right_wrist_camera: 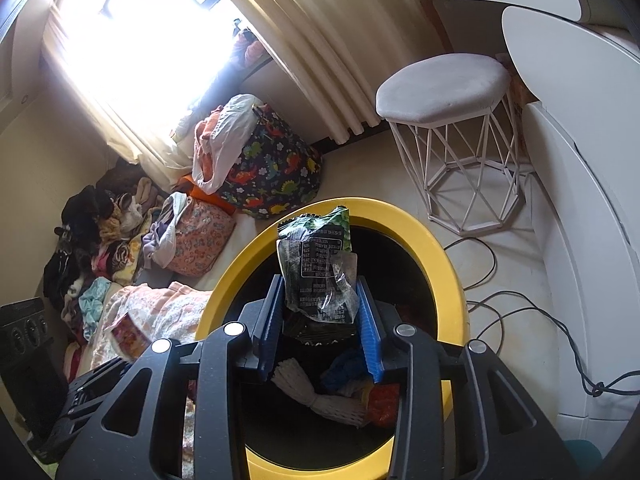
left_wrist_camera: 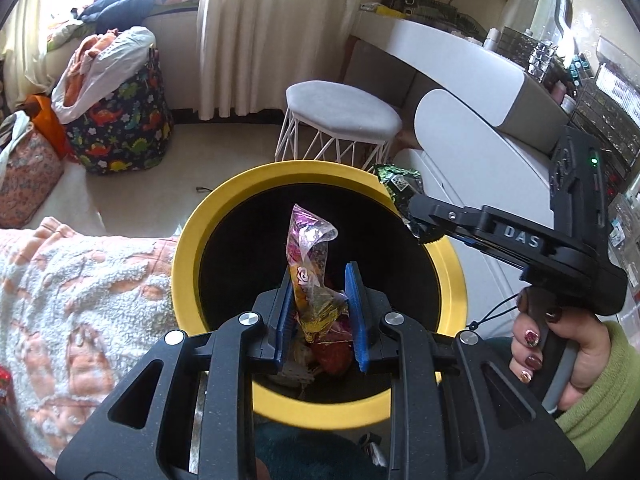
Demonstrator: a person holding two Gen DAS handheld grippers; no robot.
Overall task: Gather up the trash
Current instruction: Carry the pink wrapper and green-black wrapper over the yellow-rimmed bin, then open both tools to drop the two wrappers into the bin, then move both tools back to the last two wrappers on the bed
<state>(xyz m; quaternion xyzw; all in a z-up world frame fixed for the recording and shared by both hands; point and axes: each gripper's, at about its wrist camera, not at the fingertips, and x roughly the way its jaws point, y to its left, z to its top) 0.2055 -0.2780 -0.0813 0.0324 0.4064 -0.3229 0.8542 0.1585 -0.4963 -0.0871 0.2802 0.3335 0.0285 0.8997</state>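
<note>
— What do we see first, going by size?

— The floor (right_wrist_camera: 500,248), pale and smooth, with dark cables (right_wrist_camera: 520,304) looping over it. Then the fleecy peach-and-white blanket (left_wrist_camera: 80,288) beside the bin, and a white stool (right_wrist_camera: 444,88) with a padded octagonal seat on wire legs. By the cream curtain (left_wrist_camera: 236,32) we see a round dinosaur-print fabric bag (left_wrist_camera: 120,132) stuffed with clothes.

— And the bin itself?

— A round bin (left_wrist_camera: 452,272) with a thick matte yellow rim and a black inside. Down in it we make out trash: white foam netting (right_wrist_camera: 316,396), something red, something blue.

— The left gripper?

— Our left gripper (left_wrist_camera: 318,312) hangs over the bin's mouth, its ribbed blue pads drawn close and pinching a crinkly candy wrapper (left_wrist_camera: 308,248), pink and orange with a clear twisted top that stands up above the pads.

— The right one?

— Our right gripper (right_wrist_camera: 320,316) is at the bin's far rim, a hand (left_wrist_camera: 560,344) in a green fleece sleeve on its grip. A crumpled green and black snack packet (right_wrist_camera: 320,264) with shiny foil sits between its pads, which stand partly apart. We cannot tell whether they press it.
</note>
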